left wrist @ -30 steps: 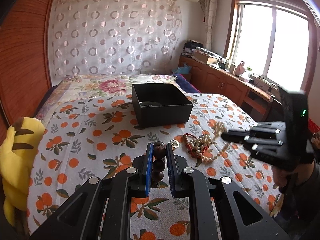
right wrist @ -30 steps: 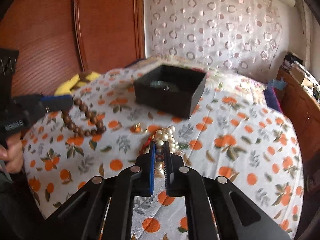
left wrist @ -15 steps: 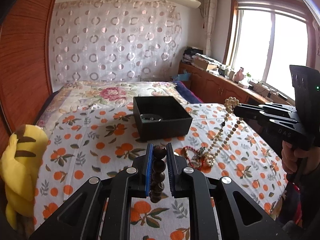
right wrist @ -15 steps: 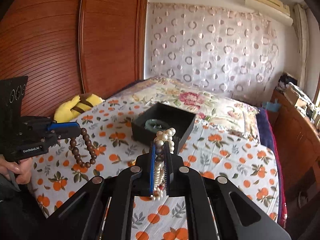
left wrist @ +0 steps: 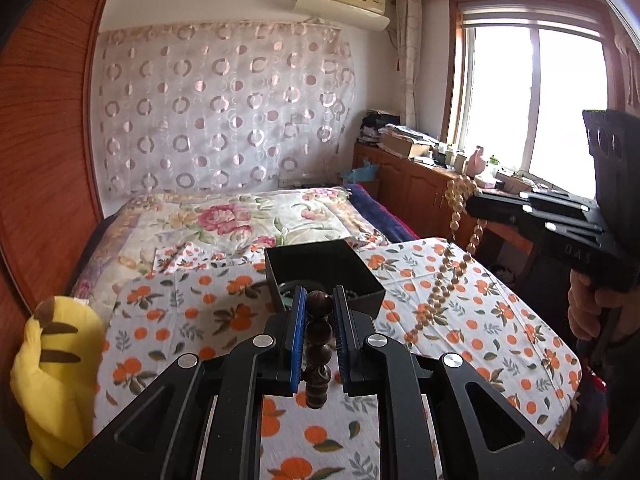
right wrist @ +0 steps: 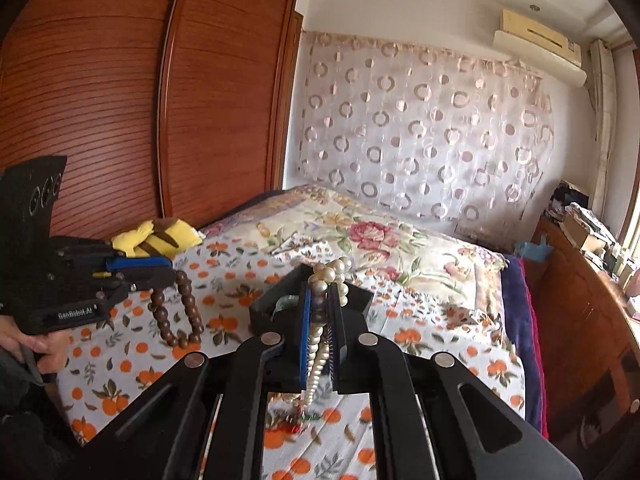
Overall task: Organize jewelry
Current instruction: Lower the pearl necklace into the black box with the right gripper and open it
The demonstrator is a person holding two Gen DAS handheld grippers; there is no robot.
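Observation:
My left gripper [left wrist: 319, 300] is shut on a dark wooden bead bracelet [left wrist: 319, 334], which hangs between its blue pads above the orange-print cloth. In the right wrist view the same bracelet [right wrist: 182, 312] dangles as a loop from the left gripper [right wrist: 160, 272]. My right gripper [right wrist: 320, 292] is shut on a pearl necklace [right wrist: 320, 320]; the strand hangs down to a red-and-pearl tangle [right wrist: 294, 420] near the cloth. From the left wrist view the pearl necklace [left wrist: 452, 264] trails down from the right gripper [left wrist: 470, 204]. An open black box [left wrist: 320, 272] sits on the bed beyond both grippers.
A yellow plush toy [left wrist: 56, 368] lies at the bed's left edge by the wooden wardrobe [right wrist: 100, 120]. A cluttered wooden cabinet [left wrist: 420, 184] runs under the window on the right. A hand [left wrist: 588, 312] grips the right tool.
Both grippers have risen from the bed. The pearl necklace was lifted off the cloth and now hangs long; the wooden bracelet came up with the left gripper.

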